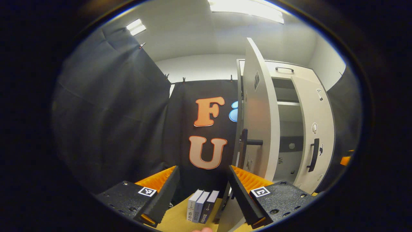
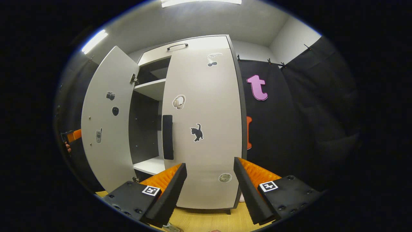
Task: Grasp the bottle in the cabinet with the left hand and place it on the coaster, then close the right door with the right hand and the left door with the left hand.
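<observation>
The left tongs point(image 1: 199, 196) are spread wide with nothing between them; below the gap, three small books point(image 1: 202, 206) stand upright side by side on the wooden bench point(image 1: 173, 220); past them hangs the black cloth wall point(image 1: 112, 112). To the right of the left tongs, the edge of the cabinet's left door point(image 1: 260, 129) points at the camera; this door swings far out, and its dark handle point(image 1: 249, 142) sticks out sideways near the edge. Between this door and the right door point(image 1: 317, 129) there is a tall open gap; through it you can see a white shelf point(image 1: 289, 103) and a dark back wall; I cannot see the bottle or the coaster, so I cannot tell where they are.

The right tongs point(image 2: 209, 190) are also spread wide and hold nothing; there is free room between them and the cabinet point(image 2: 193, 42). Right in front, the right door looks shut or almost shut, flat to the camera, with a cat sticker point(image 2: 197, 132) and a long dark handle point(image 2: 167, 137) at its left edge; its bottom edge sits just above the bench. The left door stands open at an angle, leaving a wide gap with shelves inside; far off at the left edge, beyond that door, part of the other tongs and a bit of a hand point(image 2: 67, 147) peek out.
</observation>
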A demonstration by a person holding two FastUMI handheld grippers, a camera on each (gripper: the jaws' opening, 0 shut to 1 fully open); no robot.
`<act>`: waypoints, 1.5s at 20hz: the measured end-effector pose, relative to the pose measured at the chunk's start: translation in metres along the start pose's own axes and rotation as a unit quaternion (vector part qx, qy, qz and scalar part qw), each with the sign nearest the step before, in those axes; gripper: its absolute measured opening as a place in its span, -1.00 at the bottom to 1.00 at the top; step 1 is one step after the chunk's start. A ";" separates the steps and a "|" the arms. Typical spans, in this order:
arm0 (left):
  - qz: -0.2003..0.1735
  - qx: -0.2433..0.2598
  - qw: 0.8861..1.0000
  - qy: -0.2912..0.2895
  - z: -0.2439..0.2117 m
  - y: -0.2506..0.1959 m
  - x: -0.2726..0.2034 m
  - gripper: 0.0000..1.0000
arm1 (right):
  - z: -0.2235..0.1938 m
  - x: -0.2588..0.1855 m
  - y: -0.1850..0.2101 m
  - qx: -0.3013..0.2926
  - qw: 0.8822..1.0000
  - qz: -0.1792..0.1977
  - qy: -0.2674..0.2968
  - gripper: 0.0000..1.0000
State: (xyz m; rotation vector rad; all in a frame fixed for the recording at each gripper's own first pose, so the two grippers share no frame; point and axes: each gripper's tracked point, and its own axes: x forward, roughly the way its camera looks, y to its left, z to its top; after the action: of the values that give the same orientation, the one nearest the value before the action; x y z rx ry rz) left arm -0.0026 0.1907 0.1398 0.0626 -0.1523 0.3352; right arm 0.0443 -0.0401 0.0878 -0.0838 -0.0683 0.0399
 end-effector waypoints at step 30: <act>-0.205 -0.047 0.976 0.052 -0.057 -0.205 0.040 0.87 | 0.007 -0.081 -0.049 0.024 0.996 -0.090 0.004 0.92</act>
State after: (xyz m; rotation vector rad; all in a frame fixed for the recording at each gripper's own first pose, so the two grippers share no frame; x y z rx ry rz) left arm 0.1106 0.0150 0.0824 -0.0173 -0.0478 -0.0813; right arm -0.0352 -0.0921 0.0931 -0.0286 -0.0671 -0.1392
